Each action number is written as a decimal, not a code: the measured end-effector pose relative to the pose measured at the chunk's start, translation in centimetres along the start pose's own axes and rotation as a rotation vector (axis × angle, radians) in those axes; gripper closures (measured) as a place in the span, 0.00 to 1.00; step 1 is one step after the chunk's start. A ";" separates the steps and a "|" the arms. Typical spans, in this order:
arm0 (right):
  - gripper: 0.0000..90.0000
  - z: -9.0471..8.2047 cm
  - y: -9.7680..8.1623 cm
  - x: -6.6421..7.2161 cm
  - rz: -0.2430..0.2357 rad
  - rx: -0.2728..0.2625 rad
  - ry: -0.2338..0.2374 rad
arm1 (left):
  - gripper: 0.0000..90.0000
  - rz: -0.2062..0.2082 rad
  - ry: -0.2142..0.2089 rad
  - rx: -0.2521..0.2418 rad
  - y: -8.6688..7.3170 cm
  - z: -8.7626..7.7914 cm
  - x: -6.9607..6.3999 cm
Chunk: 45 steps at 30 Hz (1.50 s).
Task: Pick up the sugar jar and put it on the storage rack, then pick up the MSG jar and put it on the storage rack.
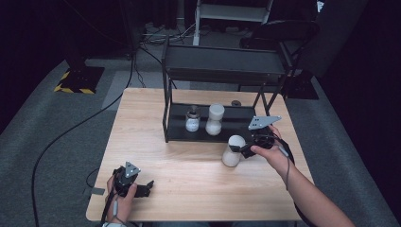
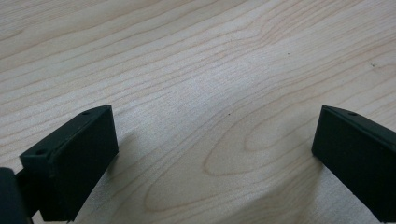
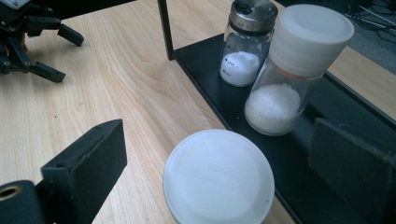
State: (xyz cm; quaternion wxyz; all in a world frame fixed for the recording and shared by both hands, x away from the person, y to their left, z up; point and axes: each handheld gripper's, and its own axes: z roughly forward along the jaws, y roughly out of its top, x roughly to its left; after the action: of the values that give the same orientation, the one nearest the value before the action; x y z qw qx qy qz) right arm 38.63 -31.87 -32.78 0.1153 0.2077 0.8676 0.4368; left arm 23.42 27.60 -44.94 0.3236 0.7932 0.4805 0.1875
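Your table is pale matt wood; your jar clear glossy glass, its lid white matt plastic; the shaker's cap shiny metal; the rack matt black metal.

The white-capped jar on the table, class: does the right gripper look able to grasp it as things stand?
Probably yes: the right gripper has its jaws open on either side of the white-capped jar, with nothing between.

Both hand-held grippers are showing matte black: the left hand-held gripper and right hand-held gripper are each wearing a grey three-cornered plate, trailing dark cables, with blocky screw-holed jaws.
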 end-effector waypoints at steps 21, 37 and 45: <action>0.07 1.3 -1.5 -0.2 0.009 0.035 0.017 | 0.00 0.000 0.000 0.000 0.0 0.0 0.0; 0.30 2.4 -2.3 -0.3 -0.013 0.065 0.024 | 0.00 -0.002 0.005 0.000 -0.1 -0.1 -0.1; 0.38 2.3 -2.3 -0.3 -0.016 0.067 0.013 | 0.00 -0.002 0.005 0.000 -0.1 -0.1 -0.1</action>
State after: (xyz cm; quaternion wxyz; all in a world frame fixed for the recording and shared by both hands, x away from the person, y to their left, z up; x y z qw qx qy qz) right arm 39.20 -31.61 -36.03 0.1062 0.2014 0.8842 0.4079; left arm 23.27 27.53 -44.95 0.3227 0.7922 0.4822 0.1892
